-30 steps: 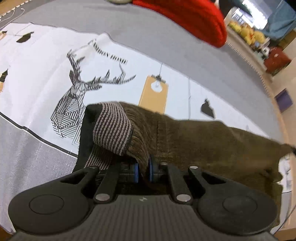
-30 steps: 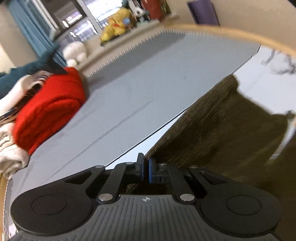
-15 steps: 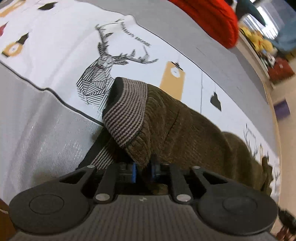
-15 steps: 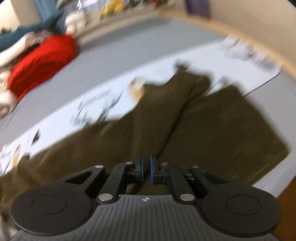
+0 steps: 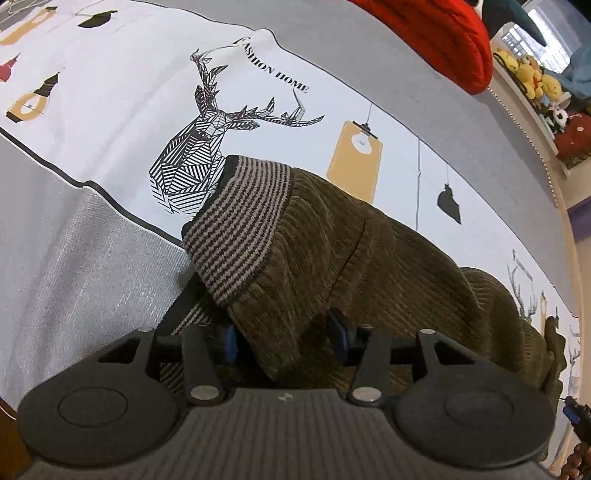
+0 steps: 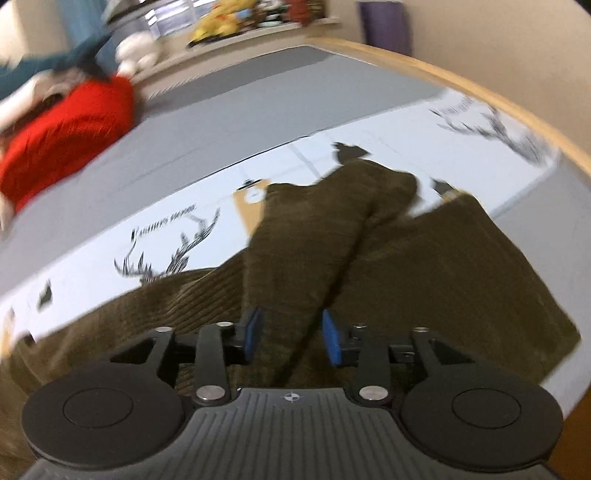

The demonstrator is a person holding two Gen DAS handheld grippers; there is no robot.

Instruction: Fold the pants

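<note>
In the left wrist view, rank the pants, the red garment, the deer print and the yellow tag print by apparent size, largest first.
1. pants
2. red garment, cut off by the frame, so unsure
3. deer print, about equal to it
4. yellow tag print

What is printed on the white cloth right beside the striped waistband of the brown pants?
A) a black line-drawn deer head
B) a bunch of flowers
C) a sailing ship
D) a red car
A: in the left wrist view a black geometric deer head with antlers sits on the white cloth, just beyond the striped waistband of the pants.
</note>
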